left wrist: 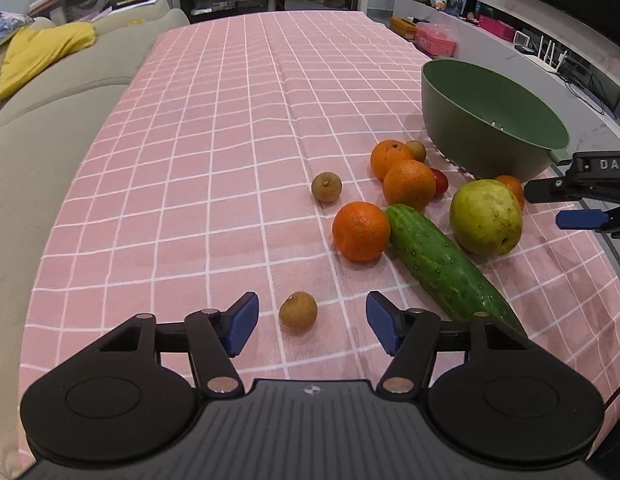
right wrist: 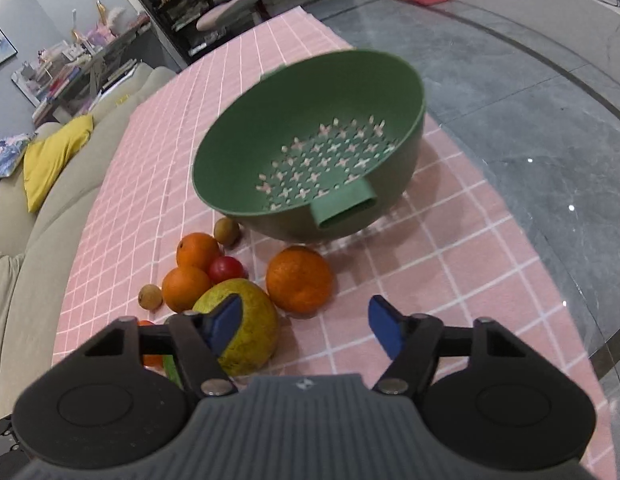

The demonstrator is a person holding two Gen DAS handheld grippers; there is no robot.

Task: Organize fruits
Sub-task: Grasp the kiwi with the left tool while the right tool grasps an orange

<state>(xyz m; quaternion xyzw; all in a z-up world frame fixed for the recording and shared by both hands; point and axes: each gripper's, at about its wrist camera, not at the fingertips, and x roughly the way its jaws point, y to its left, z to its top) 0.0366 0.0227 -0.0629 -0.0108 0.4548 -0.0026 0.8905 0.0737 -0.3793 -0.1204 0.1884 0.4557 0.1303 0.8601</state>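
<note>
Left wrist view showed the pink checked tablecloth (left wrist: pixel 214 152), then the empty green colander (left wrist: pixel 490 120) at its far right, with the fruit heaped just in front of it. The left gripper (left wrist: pixel 310 324) stood partly open, holding nothing, a small brown longan (left wrist: pixel 298 312) lying between its pads untouched. The right gripper (right wrist: pixel 306 328) was likewise partly open and empty beside a mottled green-yellow pear (right wrist: pixel 254 336). Centring each fruit before squeezing would likely stop rolling.
</note>
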